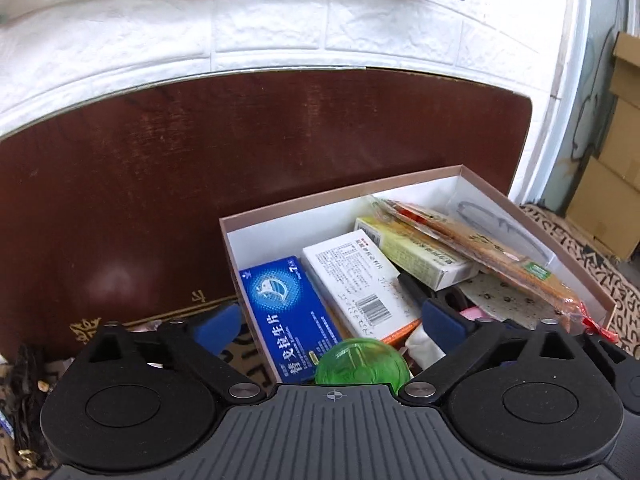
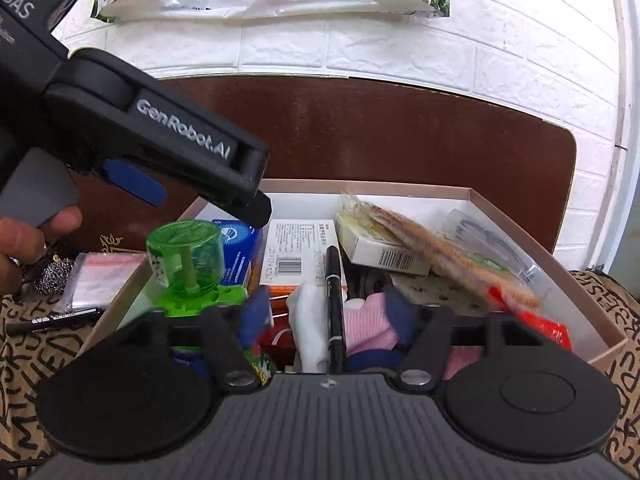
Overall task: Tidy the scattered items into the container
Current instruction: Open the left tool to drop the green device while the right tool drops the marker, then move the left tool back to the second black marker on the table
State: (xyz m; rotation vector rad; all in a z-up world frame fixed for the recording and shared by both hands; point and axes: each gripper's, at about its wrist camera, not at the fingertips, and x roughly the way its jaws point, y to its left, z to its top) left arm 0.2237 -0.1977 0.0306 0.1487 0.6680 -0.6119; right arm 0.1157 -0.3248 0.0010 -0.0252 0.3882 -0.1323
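Observation:
An open cardboard box (image 1: 360, 194) (image 2: 520, 204) holds a blue medicine box (image 1: 284, 304), white and yellow cartons, a snack pack (image 2: 436, 248), socks and a black marker (image 2: 333, 300). My left gripper (image 1: 332, 320) is open above the box's left end, with a green plastic dispenser (image 1: 362, 362) (image 2: 186, 258) just below it; the right wrist view shows the dispenser free under the left gripper (image 2: 188, 192). My right gripper (image 2: 332, 312) is open over the box's near side, around the marker and socks. Outside the box on the left lie a second marker (image 2: 54, 318), a zip bag (image 2: 102, 278) and a metal scourer (image 2: 54, 276).
The box sits on a patterned cloth (image 2: 24, 344) against a dark wooden board (image 1: 200, 160) and a white brick wall (image 1: 280, 24). Cardboard cartons (image 1: 612, 152) stand at the far right.

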